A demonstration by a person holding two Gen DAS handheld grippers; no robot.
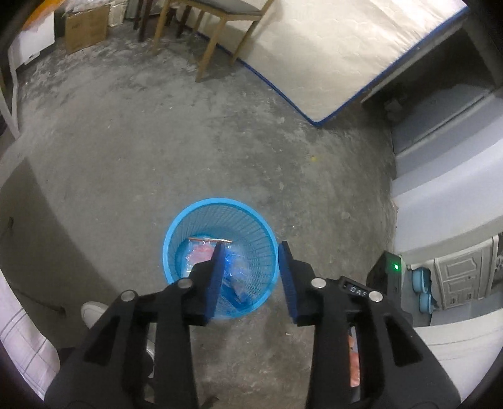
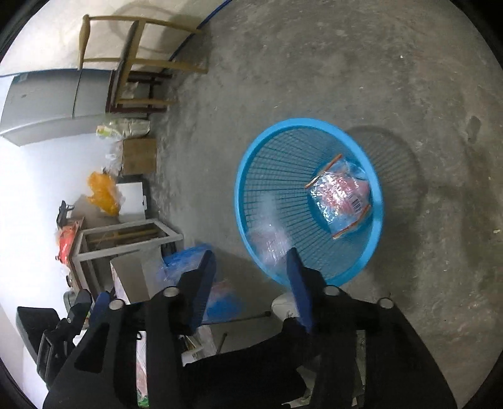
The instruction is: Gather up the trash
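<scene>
A blue mesh waste basket (image 1: 176,232) stands on the concrete floor; it also shows in the right wrist view (image 2: 251,163). A clear plastic packet with pink contents and a barcode (image 2: 341,196) lies at its bottom, also seen in the left wrist view (image 1: 201,253). A second clear wrapper (image 2: 270,242), blurred, is inside the basket near its rim. My left gripper (image 1: 251,251) is open and empty above the basket. My right gripper (image 2: 251,258) is open and empty just over the basket's near rim.
A wooden chair (image 1: 217,28) and a leaning mattress (image 1: 330,53) stand at the far side. A cardboard box (image 1: 86,28) sits far left. Cluttered bags, a box (image 2: 138,155) and a white frame (image 2: 125,239) lie left of the basket. A white shoe (image 1: 94,313) is close.
</scene>
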